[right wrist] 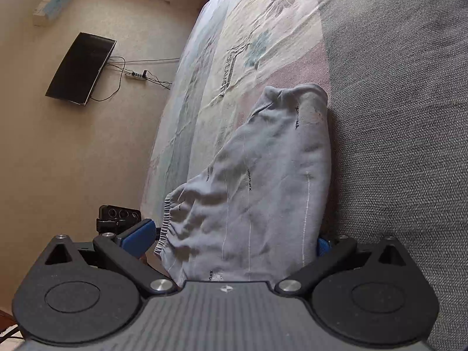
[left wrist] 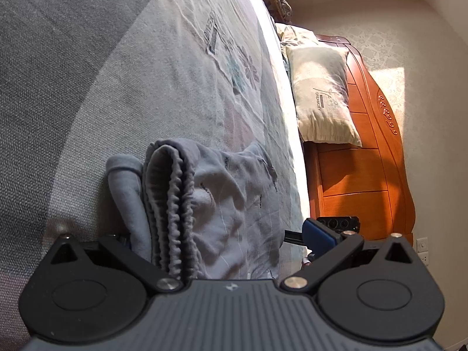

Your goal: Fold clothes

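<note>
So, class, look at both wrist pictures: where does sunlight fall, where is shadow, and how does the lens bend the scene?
Left wrist view: strong sun strikes the wooden headboard and the wall, while the bedspread carries a curved shadow in the upper left corner. Right wrist view: light is softer and even; the grey garment casts a dark shadow on its right side. Both views: fisheye bending curves the bed edge, and the corners go black.

Soft grey cloth shorts (right wrist: pixel 257 181), coarse-woven blanket (right wrist: pixel 403 146), glossy wooden headboard (left wrist: pixel 371 158).
</note>
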A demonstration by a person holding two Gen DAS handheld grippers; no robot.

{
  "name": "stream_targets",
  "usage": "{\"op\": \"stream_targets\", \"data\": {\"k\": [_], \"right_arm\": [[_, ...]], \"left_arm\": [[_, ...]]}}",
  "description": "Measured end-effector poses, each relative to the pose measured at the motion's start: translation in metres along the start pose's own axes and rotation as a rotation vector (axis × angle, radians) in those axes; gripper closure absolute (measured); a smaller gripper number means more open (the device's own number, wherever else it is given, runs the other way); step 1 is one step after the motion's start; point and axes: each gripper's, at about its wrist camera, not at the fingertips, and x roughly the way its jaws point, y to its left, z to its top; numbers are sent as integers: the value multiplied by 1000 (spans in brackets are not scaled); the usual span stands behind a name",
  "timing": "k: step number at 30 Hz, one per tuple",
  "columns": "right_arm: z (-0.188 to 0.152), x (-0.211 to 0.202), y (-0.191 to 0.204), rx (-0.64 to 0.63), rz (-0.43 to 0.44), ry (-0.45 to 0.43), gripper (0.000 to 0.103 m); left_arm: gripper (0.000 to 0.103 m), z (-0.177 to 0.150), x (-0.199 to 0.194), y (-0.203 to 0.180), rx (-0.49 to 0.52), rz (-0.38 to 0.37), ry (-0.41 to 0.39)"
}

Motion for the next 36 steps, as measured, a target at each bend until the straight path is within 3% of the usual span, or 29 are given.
{"op": "stream_targets", "data": {"k": [3, 9, 13, 15, 19, 25, 31, 33, 36], "right_arm": [[2, 6, 4, -15, -15, 7, 0], [-6, 4, 3, -54, 17, -3, 0], [3, 11, 4, -23, 21, -20, 0], [3, 11, 5, -13, 25, -21, 0], [-3, 6, 2, 33, 134, -33, 0], [0, 13, -1, 23, 121, -24, 0], [-1, 5, 10, 6, 161, -20, 0], [-2, 3, 14, 0, 174, -18, 0], [-1, 7, 6, 13, 116, 8, 0]], "left_arm": [[1, -4, 1, -2, -8, 16, 7], [1, -13, -8, 8, -32, -47, 8], [1, 0, 7, -3, -32, 0, 26], [1, -1, 7, -6, -30, -14, 34], [1, -4, 2, -7, -43, -59, 28], [1, -4, 7, -2, -82, -35, 28], [1, -6, 2, -19, -38, -96, 16], [1, -5, 4, -17, -31, -61, 24], [1, -3, 10, -3, -59, -17, 37]]}}
